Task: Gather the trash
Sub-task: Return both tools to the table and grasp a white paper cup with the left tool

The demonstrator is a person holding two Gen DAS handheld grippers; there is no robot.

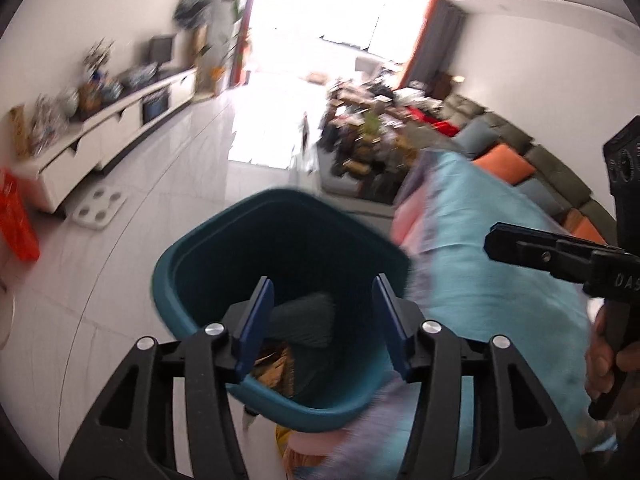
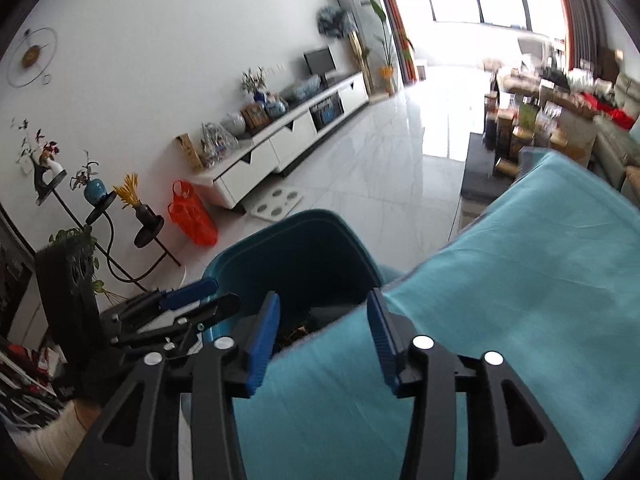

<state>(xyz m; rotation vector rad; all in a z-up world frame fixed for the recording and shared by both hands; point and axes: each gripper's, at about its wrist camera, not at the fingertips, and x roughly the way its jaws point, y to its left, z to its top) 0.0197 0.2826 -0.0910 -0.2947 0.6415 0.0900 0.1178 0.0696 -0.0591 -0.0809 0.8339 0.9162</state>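
Just past the tips of the left claw stands a teal bin on the white floor, and it is not empty. Down inside it lies some trash: a dark lump in the middle and some brown, crinkly bits below it, close under the claw. So part of the job looks done, since things are already in the bin. The left claw is about half open, with nothing between its blue pads; you can see straight through the gap into the bin. The right claw is about half open too and holds nothing. It hangs over the near rim of the bin, with its right pad above the edge of a blue cloth. That cloth covers something beside the bin, maybe a desk, on the right of both claws, and no trash shows on the part that can be seen. In the left view the cloth has pink and purple folds hanging down next to the bin. Both claws point down toward the open bin, so it looks as if a piece has just gone in, or is about to be let go, but no piece shows in the air. What is left to pick up is hard to tell. The floor near the bin looks clean. Far ahead of the claws a low table is full of boxes and packs, but it is too blurry to say if any of that is trash.
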